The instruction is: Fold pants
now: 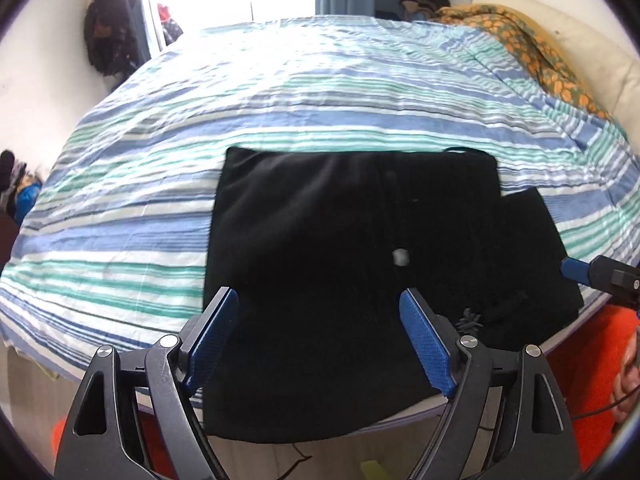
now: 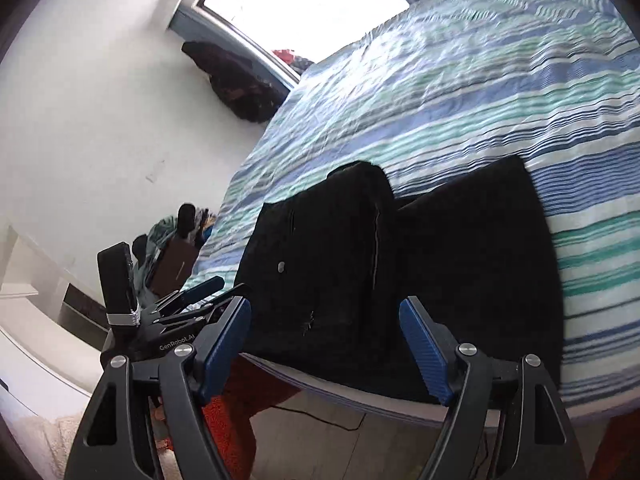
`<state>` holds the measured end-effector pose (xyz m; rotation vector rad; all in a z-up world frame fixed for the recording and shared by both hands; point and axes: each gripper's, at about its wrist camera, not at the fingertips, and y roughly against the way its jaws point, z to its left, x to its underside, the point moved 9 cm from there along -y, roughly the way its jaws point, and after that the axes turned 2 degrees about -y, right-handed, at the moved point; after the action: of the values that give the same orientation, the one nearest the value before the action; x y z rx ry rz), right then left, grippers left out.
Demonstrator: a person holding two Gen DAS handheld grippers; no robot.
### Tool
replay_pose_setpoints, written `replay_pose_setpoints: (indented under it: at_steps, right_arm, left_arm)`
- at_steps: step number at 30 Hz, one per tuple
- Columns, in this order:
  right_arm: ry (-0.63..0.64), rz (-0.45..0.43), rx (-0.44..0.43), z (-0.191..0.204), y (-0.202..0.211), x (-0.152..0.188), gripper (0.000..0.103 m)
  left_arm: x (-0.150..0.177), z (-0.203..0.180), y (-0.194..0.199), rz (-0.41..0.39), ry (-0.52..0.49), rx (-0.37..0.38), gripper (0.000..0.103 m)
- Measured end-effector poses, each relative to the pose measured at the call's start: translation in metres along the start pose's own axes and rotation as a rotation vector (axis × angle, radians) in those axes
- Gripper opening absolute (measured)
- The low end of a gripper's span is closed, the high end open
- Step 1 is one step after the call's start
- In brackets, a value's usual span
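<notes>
Black pants [image 1: 340, 248] lie folded flat on the striped bedspread [image 1: 240, 100], at the near edge of the bed, with their lower part hanging over the edge. A small white tag [image 1: 400, 257] shows on them. My left gripper [image 1: 320, 312] is open and empty, just above the near part of the pants. My right gripper [image 2: 325, 320] is open and empty, above the pants [image 2: 400, 260] at the bed edge. The right gripper's blue fingertip [image 1: 576, 270] shows at the right edge of the left wrist view. The left gripper [image 2: 200, 292] shows in the right wrist view.
An orange patterned blanket [image 1: 532, 44] and a cream pillow [image 1: 592, 56] lie at the bed's far right. Dark clothes [image 1: 108, 28] hang on the wall by the window. An orange rug [image 2: 236, 412] and a cable lie on the floor below the bed edge.
</notes>
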<state>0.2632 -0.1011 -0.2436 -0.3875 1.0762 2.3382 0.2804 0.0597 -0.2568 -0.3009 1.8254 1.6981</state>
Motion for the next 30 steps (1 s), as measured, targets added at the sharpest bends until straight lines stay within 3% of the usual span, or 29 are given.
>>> replay_pose_setpoints:
  at_steps: [3, 5, 8, 9, 10, 13, 20, 26, 30]
  right_arm:
    - [-0.021, 0.109, 0.054, -0.014, -0.041, -0.003, 0.075]
    - [-0.065, 0.188, 0.035, -0.018, -0.065, 0.002, 0.074]
    - [-0.074, 0.195, 0.048, -0.017, -0.079, 0.001, 0.070]
    - [-0.091, 0.199, 0.033, -0.015, -0.080, 0.000, 0.062]
    - [-0.100, 0.207, 0.030, -0.013, -0.080, 0.001, 0.032]
    - [-0.041, 0.189, 0.001, 0.005, -0.066, -0.002, 0.021]
    - [-0.011, 0.074, -0.094, 0.030, 0.008, -0.026, 0.018]
    - [-0.137, 0.020, 0.013, -0.043, 0.044, -0.026, 0.017]
    - [-0.241, 0.029, 0.070, -0.094, 0.039, -0.003, 0.016]
  left_arm:
    - [0.021, 0.010, -0.017, 0.058, 0.014, 0.007, 0.081]
    - [0.029, 0.010, -0.020, 0.047, -0.011, 0.009, 0.081]
    - [0.027, 0.013, -0.020, 0.045, 0.003, 0.031, 0.081]
    - [0.023, 0.014, -0.020, 0.044, 0.012, 0.036, 0.082]
    - [0.021, 0.017, -0.022, 0.042, 0.019, 0.034, 0.082]
    - [0.018, 0.021, -0.014, 0.018, 0.051, 0.041, 0.080]
    - [-0.011, 0.009, 0.034, -0.133, 0.051, 0.080, 0.081]
    - [-0.009, -0.007, 0.030, -0.115, 0.016, 0.094, 0.081]
    - [0.000, -0.016, 0.023, -0.087, -0.014, 0.083, 0.081]
